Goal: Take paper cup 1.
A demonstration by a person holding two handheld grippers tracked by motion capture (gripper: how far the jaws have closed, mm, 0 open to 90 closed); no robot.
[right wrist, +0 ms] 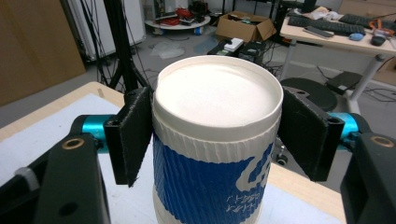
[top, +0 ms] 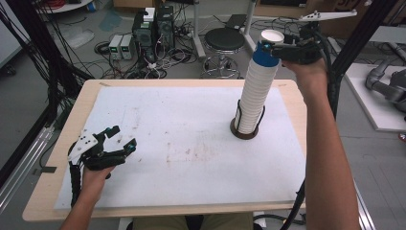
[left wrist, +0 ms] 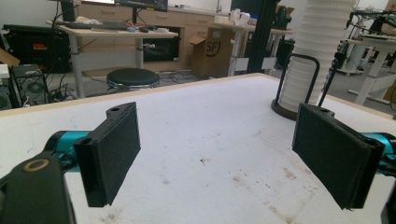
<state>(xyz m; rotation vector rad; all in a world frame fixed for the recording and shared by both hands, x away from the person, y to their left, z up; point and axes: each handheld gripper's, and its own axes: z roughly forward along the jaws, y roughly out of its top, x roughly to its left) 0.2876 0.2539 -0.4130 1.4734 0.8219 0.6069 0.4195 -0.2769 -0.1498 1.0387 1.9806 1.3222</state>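
A tall stack of white ribbed paper cups [top: 253, 96] stands upside down in a black wire holder [top: 243, 133] at the table's back right. The top cup [top: 266, 53] wears a blue sleeve; its white bottom [right wrist: 218, 93] faces up. My right gripper [top: 270, 48] is at the top of the stack, and its black pads [right wrist: 133, 135] press on both sides of this cup. Near the front left my left gripper [top: 123, 136] hovers low over the white mat, open, with nothing between its pads [left wrist: 112, 154]. From there the stack [left wrist: 317, 46] rises to the far right.
A white, lightly stained mat [top: 182, 143] covers most of the wooden table [top: 43, 196]. Behind the table are a black stool [top: 224, 40], computer boxes and cables [top: 153, 28] on the floor. A black frame post [top: 354, 43] stands at the right.
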